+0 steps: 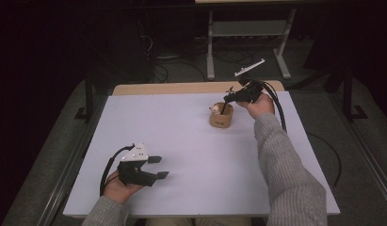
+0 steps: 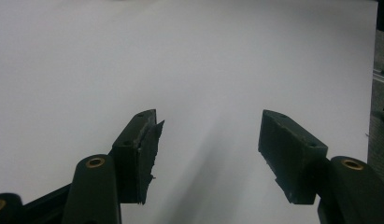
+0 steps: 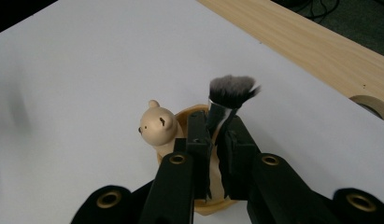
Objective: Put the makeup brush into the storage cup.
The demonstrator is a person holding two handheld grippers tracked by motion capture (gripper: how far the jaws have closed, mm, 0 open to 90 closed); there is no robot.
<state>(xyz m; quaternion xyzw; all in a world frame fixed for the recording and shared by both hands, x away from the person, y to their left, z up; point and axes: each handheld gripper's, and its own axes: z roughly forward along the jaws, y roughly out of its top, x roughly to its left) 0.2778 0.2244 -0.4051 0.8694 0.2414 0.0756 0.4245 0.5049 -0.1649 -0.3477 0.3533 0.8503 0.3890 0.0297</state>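
A small tan wooden holder (image 1: 221, 118) with a bear figure (image 1: 214, 109) on its rim stands at the back right of the white table top (image 1: 191, 141). My right gripper (image 1: 227, 99) hovers just over it, shut on a makeup brush (image 1: 224, 108) whose lower end reaches into the holder. In the right gripper view the jaws clamp the brush (image 3: 231, 91) below its dark bristles, with the bear (image 3: 157, 127) to the left and the holder (image 3: 189, 114) underneath my right gripper (image 3: 216, 126). My left gripper (image 1: 162, 167) rests open at the front left, nothing between its jaws (image 2: 208, 135).
A light wooden strip (image 1: 181, 88) runs along the table's far edge, with a round ring (image 3: 373, 103) set in it. Behind the table, a grey metal frame (image 1: 247, 28) and cables lie on the dark floor.
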